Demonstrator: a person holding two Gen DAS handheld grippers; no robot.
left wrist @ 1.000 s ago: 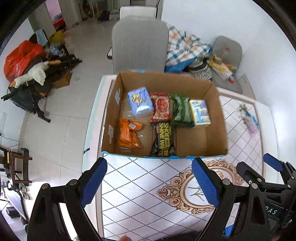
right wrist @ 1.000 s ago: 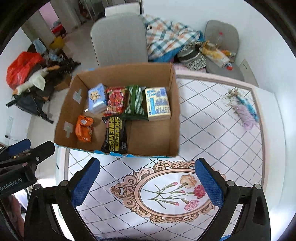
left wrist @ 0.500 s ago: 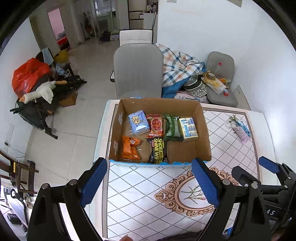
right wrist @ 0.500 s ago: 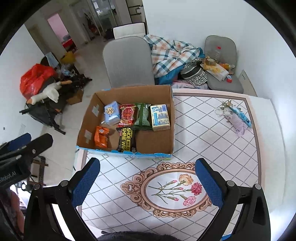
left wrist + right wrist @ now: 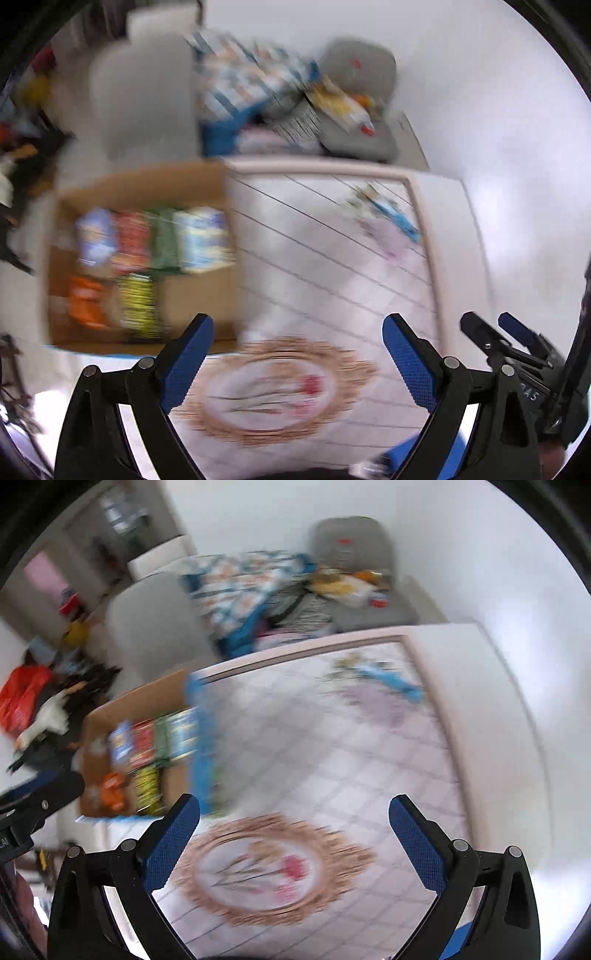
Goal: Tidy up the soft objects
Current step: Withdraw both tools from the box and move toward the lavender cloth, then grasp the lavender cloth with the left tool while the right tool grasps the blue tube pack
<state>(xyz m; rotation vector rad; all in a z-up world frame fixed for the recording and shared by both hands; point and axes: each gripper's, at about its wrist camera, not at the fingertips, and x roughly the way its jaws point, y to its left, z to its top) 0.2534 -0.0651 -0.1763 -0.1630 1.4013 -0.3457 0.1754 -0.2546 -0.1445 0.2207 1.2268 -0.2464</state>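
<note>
Motion blur across both wrist views. Left claw [image 5: 297, 356] wide apart, empty, above a patterned worktop [image 5: 332, 266] with an oval floral medallion [image 5: 273, 387]. Right claw [image 5: 293, 840] likewise apart and empty. Brown cardboard box [image 5: 195, 302] of colourful soft packets [image 5: 147, 240] at the worktop's left edge. Small pale lilac-and-blue bundle [image 5: 380, 694] near the far right corner. Red bag [image 5: 22, 694] on the floor only in the right view; right claw's tip only in the left view. Packet labels unreadable. Grey chairs, plaid cloth, white wall beyond.
</note>
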